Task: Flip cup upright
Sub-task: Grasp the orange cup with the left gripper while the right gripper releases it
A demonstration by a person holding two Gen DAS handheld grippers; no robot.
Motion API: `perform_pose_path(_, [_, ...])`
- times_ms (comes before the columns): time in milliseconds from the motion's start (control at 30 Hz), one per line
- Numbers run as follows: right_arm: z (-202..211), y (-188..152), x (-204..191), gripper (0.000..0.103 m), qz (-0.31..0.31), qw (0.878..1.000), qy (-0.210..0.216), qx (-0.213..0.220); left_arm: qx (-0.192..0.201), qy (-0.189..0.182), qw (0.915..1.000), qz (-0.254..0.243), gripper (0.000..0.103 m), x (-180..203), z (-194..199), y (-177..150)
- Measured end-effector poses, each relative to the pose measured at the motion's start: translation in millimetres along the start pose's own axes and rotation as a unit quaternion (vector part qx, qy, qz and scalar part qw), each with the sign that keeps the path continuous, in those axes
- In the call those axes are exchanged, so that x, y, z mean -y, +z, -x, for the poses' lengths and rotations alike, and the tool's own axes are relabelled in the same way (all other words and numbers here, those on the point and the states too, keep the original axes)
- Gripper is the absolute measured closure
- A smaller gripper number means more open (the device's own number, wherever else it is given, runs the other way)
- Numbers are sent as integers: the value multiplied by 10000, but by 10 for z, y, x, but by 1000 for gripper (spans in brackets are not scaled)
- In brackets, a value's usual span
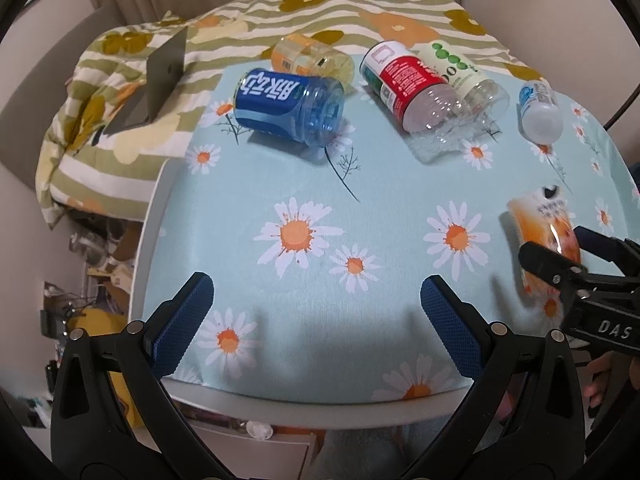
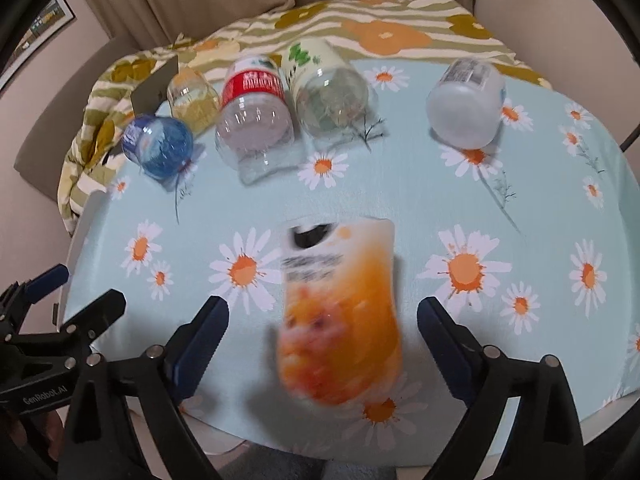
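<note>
Blurred orange cup [image 2: 340,320], base unreadable

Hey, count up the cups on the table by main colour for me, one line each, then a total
Blue cup: 1
Red-label cup: 1
Green-dot cup: 1
Yellow cup: 1
White cup: 1
Orange cup, between the open right gripper fingers: 1
Total: 6

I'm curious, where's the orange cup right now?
The orange cup lies blurred on the daisy tablecloth between the right gripper fingers, nearer than the other cups.
</note>
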State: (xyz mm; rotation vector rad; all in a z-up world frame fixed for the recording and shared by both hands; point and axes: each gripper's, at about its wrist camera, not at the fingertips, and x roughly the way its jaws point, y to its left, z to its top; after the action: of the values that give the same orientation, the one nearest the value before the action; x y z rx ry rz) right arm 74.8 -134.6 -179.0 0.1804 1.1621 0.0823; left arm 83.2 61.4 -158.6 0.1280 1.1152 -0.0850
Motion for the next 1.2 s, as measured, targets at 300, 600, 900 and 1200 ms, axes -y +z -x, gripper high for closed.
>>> perform_pose_path(300, [812, 101, 60, 7, -125, 9978, 173, 632, 235, -13, 9997, -89, 0, 88, 473, 100])
perform_pose_path(600, [1387, 188, 508, 7, 135, 9952, -91, 969, 12, -258, 9996, -100, 0, 533, 553, 340])
perform_pose_path(900, [1264, 291, 1196, 7, 178, 9968, -60, 778, -1190, -611, 9910, 7, 0, 1193, 187, 643])
perform_pose_path(1200, [859, 405, 1733, 7, 309, 9979, 319, 461, -2289, -663, 9709, 222, 0, 1588, -342, 724])
